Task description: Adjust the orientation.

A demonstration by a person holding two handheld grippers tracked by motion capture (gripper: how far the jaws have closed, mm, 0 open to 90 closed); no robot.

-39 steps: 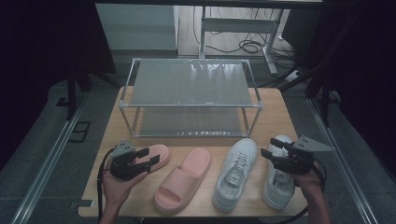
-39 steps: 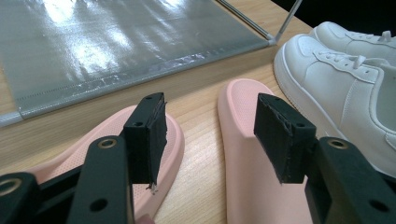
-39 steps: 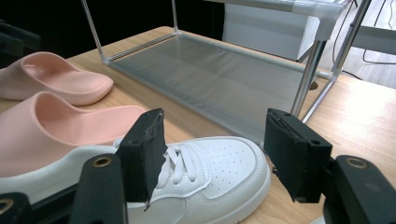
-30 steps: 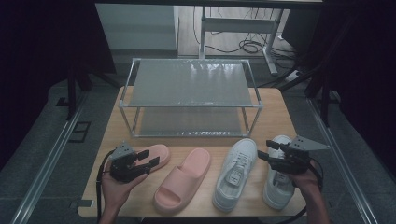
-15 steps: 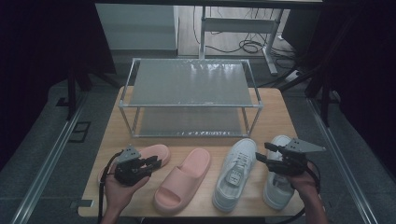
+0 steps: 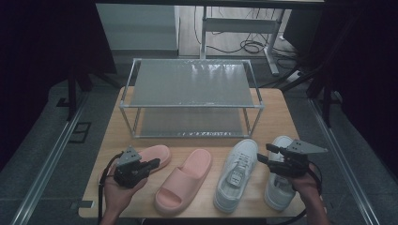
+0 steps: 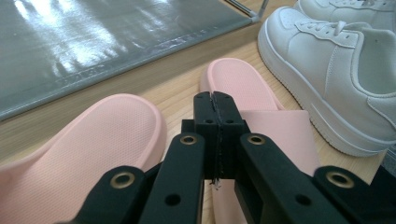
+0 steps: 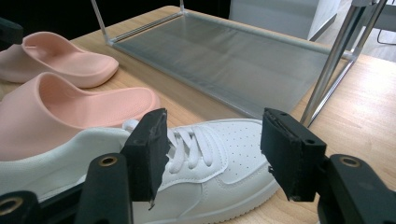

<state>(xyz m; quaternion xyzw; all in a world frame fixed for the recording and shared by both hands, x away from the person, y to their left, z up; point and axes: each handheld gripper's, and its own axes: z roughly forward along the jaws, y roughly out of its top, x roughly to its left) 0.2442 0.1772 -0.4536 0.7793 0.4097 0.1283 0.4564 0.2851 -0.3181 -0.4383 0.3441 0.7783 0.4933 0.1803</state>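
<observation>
Left gripper point(image 6: 152, 163), jaws just closed pad against pad with nothing between them, held low over the outer pink slide point(image 6: 146, 156) at the table's point(image 6: 277, 117) front left; the second pink slide point(image 6: 184, 183) lies just beside it. Right gripper point(image 6: 264, 153), jaws spread wide and empty, above the gap between the two white sneakers point(image 6: 236, 174) point(image 6: 278, 186). A two-tier metal rack point(image 6: 191, 96) stands behind. No brand or lettering is legible on any shoe
</observation>
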